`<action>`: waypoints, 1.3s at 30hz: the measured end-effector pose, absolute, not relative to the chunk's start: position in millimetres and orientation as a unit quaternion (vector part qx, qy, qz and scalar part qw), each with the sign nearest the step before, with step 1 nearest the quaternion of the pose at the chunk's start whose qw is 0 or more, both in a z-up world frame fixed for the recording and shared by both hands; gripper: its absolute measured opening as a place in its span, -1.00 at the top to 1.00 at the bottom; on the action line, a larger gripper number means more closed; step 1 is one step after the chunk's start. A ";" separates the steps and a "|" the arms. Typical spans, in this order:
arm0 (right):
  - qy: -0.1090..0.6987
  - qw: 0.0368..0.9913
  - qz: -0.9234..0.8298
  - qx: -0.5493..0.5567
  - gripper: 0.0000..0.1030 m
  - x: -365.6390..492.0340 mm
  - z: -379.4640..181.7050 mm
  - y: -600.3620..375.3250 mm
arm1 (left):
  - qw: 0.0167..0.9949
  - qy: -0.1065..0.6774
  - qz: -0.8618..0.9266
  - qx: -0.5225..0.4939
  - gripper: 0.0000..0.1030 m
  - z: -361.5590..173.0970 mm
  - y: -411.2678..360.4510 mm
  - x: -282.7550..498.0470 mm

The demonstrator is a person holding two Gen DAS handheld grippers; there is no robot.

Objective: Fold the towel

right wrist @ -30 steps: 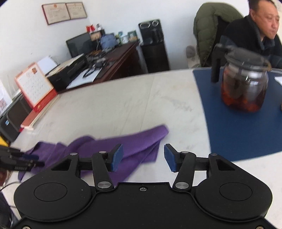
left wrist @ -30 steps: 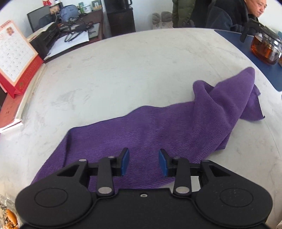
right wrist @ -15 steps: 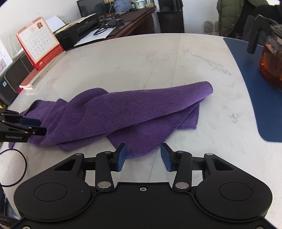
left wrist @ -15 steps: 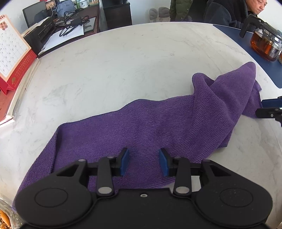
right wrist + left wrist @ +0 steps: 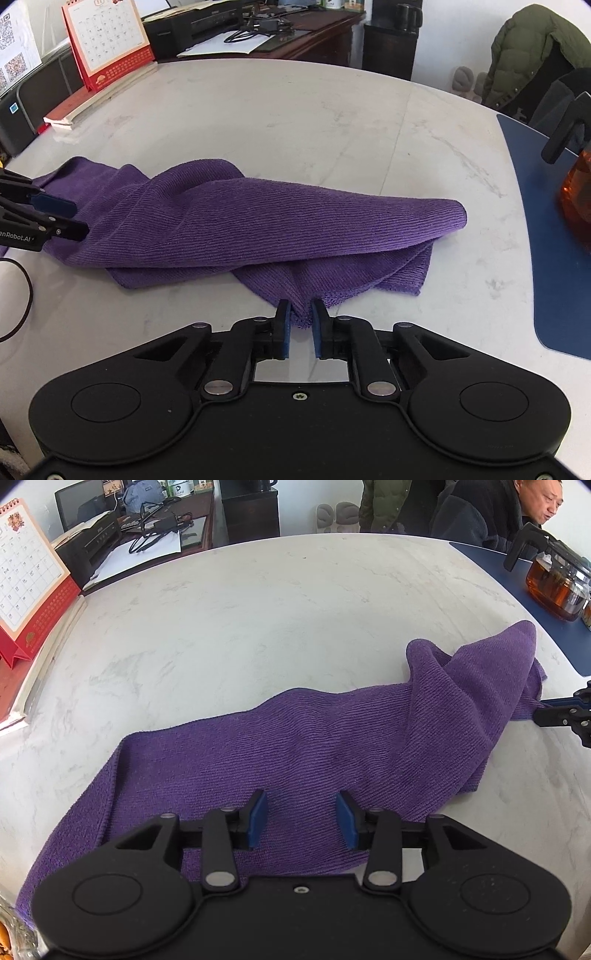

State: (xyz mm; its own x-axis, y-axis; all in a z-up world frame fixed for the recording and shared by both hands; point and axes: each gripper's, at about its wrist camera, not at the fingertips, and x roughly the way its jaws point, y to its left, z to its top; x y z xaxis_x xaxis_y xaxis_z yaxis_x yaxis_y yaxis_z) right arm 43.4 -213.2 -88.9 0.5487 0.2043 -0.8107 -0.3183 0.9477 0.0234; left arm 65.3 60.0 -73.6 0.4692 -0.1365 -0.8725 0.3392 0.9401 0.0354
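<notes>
The pale marble worktop [image 5: 280,122] carries everything, and the purple towel [image 5: 258,225] lies rumpled across its near part, running lengthwise between the two grippers and well short of the far edge. It is bunched in loose overlapping folds, not spread flat, so I judge the folding proper has not begun and the corners are first being gathered to pull the cloth straight. At the worktop's right edge a dark blue mat [image 5: 554,229] bears a glass teapot [image 5: 554,587] of amber tea, clear of the towel; near the left edge a red desk calendar [image 5: 107,40] stands on a stack of books. The right gripper [image 5: 300,325] has its fingers drawn in on a pointed corner of the towel, pinching it at the tips, which suits lifting that end. The left gripper [image 5: 301,821] hangs over the towel's other end with its fingers spread and easing wider, cloth below them but nothing pressed between the pads; whether their tips touch the fabric I cannot tell. The towel's near-left end runs under the left gripper's body and is cut off there, and its underlayers are hidden by the top fold.
</notes>
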 end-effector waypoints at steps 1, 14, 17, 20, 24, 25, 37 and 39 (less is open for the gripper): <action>0.453 0.876 0.152 -0.069 0.88 43.5 -88.4 -213.0 | 0.851 0.497 -0.140 0.101 0.25 -73.3 61.0 65.8; 0.448 0.880 0.158 0.007 0.90 8.7 -53.2 -263.2 | 0.851 0.503 -0.117 0.094 0.23 -72.9 81.8 75.2; 0.433 0.888 0.153 0.039 0.90 4.0 -36.1 -280.3 | 0.851 0.503 -0.117 0.092 0.23 -73.1 82.2 77.8; 0.408 0.898 0.150 0.069 0.90 3.8 -14.9 -295.8 | 0.850 0.504 -0.118 0.094 0.23 -72.8 81.3 79.8; 0.379 0.906 0.159 0.100 0.90 -4.4 14.6 -309.7 | 0.849 0.504 -0.122 0.096 0.23 -72.3 79.8 80.4; 0.377 0.906 0.163 0.105 0.90 -9.9 20.2 -311.8 | 0.849 0.505 -0.121 0.098 0.23 -71.9 79.2 80.5; 0.503 0.837 0.168 0.137 0.90 -83.1 -17.0 -316.3 | 0.839 0.516 -0.127 0.113 0.22 -72.5 76.5 81.3; 0.532 0.823 0.161 0.118 0.90 -90.9 -38.8 -312.8 | 0.837 0.518 -0.130 0.120 0.21 -72.4 74.7 81.8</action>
